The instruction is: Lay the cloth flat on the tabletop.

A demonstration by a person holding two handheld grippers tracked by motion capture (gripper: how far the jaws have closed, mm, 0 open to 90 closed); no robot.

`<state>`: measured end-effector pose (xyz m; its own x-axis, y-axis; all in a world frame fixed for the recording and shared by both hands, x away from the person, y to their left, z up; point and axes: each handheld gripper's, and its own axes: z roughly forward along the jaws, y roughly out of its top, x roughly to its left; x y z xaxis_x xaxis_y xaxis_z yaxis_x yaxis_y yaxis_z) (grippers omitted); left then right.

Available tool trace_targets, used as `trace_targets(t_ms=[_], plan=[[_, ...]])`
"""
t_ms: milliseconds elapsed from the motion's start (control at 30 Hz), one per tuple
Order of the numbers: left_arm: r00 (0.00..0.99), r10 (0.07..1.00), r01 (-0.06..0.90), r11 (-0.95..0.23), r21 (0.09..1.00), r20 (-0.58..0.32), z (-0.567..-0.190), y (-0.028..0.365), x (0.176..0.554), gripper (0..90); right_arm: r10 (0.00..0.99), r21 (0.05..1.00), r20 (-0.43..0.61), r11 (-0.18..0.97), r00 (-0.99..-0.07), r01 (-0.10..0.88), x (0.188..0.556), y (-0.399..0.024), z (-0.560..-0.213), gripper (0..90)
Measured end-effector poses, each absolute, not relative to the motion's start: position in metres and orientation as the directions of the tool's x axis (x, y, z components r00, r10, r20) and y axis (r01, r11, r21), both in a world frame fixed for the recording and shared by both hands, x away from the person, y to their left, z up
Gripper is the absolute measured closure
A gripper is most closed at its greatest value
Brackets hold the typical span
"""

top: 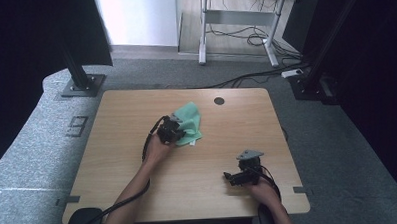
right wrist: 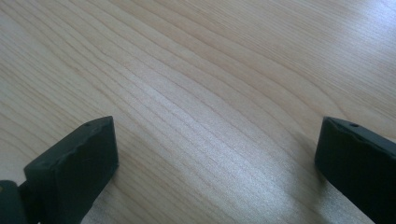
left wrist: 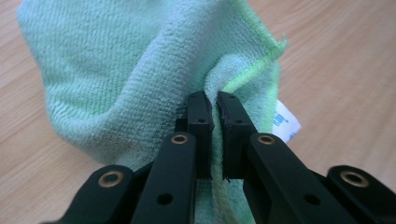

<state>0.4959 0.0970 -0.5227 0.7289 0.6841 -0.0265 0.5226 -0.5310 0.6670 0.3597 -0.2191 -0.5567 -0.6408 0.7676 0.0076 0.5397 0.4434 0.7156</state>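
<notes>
A mint-green cloth [top: 189, 123] lies bunched near the middle of the wooden table [top: 122, 144], a white label [left wrist: 286, 121] showing at its edge. My left gripper [top: 173, 133] sits at the cloth's near left side. In the left gripper view the cloth [left wrist: 116, 79] rises in a fold and my left gripper [left wrist: 214, 105] is shut on that fold, the pads pinching it by the bright green hem. My right gripper [top: 230, 177] rests low over bare wood near the table's front right. Its jaws stand wide apart in the right gripper view, nothing between them [right wrist: 217, 140].
A dark round cable hole [top: 219, 101] sits near the table's far edge. Grey carpet surrounds the table, with black frame posts [top: 77, 71] at far left and right. A white desk frame with loose cables [top: 244, 38] stands beyond.
</notes>
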Motion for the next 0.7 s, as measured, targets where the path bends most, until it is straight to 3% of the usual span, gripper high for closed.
trace_targets(t_ms=[367, 700], plan=[[0.773, 0.633, 0.482, -0.534, 0.695, -0.049, -0.517, 0.096, 0.463, 84.3, 0.762, 0.714, 0.007, 0.449, -0.647, 0.537, 0.362, -0.219, -0.557, 0.0], [0.761, 0.644, 0.490, -0.496, 0.717, -0.075, -0.515, 0.110, 0.447, 84.1, 0.764, 0.685, 0.018, 0.460, -0.645, 0.565, 0.381, -0.208, -0.550, 2.7]])
